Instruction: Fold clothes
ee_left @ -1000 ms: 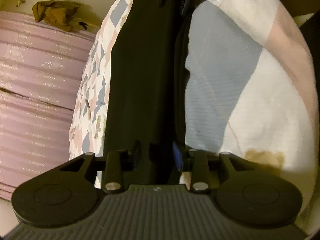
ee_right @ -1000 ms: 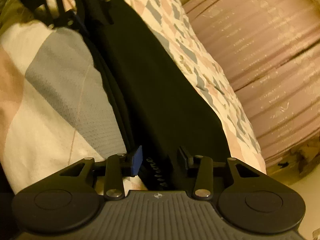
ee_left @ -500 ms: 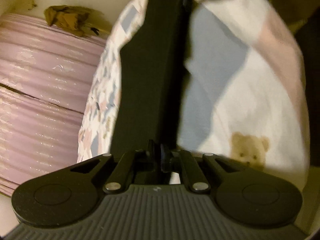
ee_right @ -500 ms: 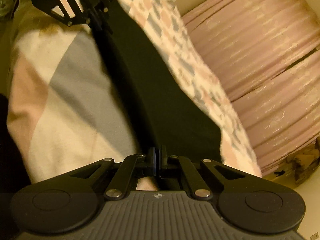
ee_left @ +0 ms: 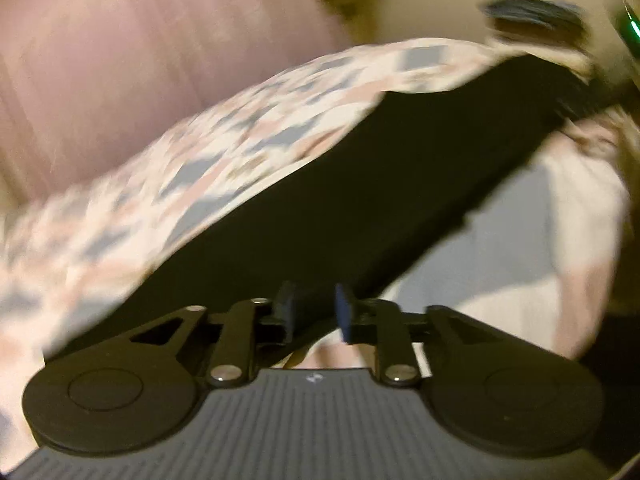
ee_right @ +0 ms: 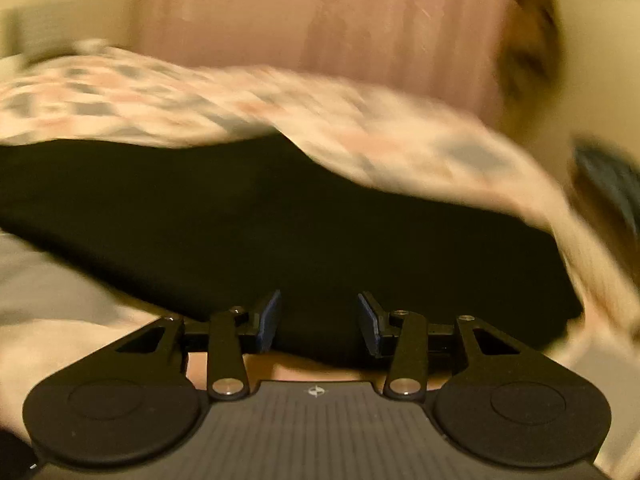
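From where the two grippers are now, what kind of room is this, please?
Probably a bedroom, though the pictures are blurred. A black garment lies on a patterned bedcover with pink and grey patches, and pink pleated fabric, perhaps a curtain or headboard, stands behind it.

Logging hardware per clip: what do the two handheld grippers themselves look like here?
Both look the same build. The left gripper and right gripper each have a dark grey ribbed body with a small pale logo, two round black discs at the sides, black linkage bars with silver screws, and blue finger pads. No cables or sleeves show.
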Motion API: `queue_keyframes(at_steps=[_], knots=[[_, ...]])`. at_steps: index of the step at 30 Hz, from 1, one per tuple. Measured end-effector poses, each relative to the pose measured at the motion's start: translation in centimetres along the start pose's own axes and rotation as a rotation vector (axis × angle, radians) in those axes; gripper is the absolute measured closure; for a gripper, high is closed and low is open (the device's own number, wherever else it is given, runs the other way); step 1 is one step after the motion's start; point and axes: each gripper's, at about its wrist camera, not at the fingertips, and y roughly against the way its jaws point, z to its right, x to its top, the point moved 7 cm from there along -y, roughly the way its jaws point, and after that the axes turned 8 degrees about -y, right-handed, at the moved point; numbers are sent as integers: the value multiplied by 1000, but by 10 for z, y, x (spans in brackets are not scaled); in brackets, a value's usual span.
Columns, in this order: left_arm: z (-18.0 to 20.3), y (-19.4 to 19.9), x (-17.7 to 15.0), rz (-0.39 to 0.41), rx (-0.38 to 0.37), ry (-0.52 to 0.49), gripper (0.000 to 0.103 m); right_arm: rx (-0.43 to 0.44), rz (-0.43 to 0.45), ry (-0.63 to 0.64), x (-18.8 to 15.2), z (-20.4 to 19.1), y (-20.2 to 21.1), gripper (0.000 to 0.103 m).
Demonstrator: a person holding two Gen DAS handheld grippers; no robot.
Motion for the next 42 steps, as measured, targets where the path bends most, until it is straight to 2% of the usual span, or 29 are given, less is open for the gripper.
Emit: queue_keyframes(at_steps=[2, 3, 6, 10, 14, 17, 19, 21, 22, 23, 25, 26, 29, 30, 32, 35, 37, 39, 42], knots=[[-13, -9, -9, -65, 49, 122, 79, -18, 28, -61, 1, 12, 10, 59], [-22, -6, -13, -69, 64, 195, 79, -27, 43, -92, 1, 19, 15, 56], [-55, 17, -27, -23, 90, 432, 78, -47, 85, -183, 2, 36, 30, 45], [-109, 41, -42, 39, 171, 639, 79, 43, 87, -290, -2, 38, 49, 45], [-170, 42, -65, 37, 272, 833, 79, 107, 71, -346, 6, 26, 47, 45], [-200, 29, -88, 44, 249, 961, 79, 133, 65, -366, 9, 15, 43, 45], [-206, 15, -100, -3, 241, 950, 76, 147, 48, -380, 10, 9, 36, 45], [-207, -1, -117, -119, 280, 938, 76, 144, 28, -400, 8, 7, 28, 45], [-204, -5, -127, -178, 294, 948, 83, 137, 14, -414, 6, 8, 24, 45], [-202, -6, -135, -208, 301, 967, 83, 124, -4, -433, 3, 11, 21, 45], [-194, 11, -130, -200, 312, 988, 82, 98, -16, -474, -1, 17, 23, 45], [-190, 21, -125, -200, 321, 989, 74, 91, -13, -485, -2, 19, 27, 45], [-174, 49, -107, -197, 338, 981, 63, 82, -4, -522, -4, 22, 42, 44], [-162, 58, -96, -192, 324, 955, 61, 85, -3, -532, -4, 22, 48, 41], [-135, 71, -73, -184, 292, 899, 39, 80, 2, -539, -4, 19, 59, 34], [-91, 88, -39, -171, 239, 812, 37, 89, 16, -534, -4, 11, 78, 29], [-59, 97, -19, -153, 197, 750, 36, 105, 30, -530, -5, 6, 93, 21], [-34, 104, -4, -136, 156, 698, 29, 113, 41, -520, -8, 0, 108, 15], [-5, 120, 14, -112, 143, 615, 27, 114, 45, -499, -17, -6, 130, 6]])
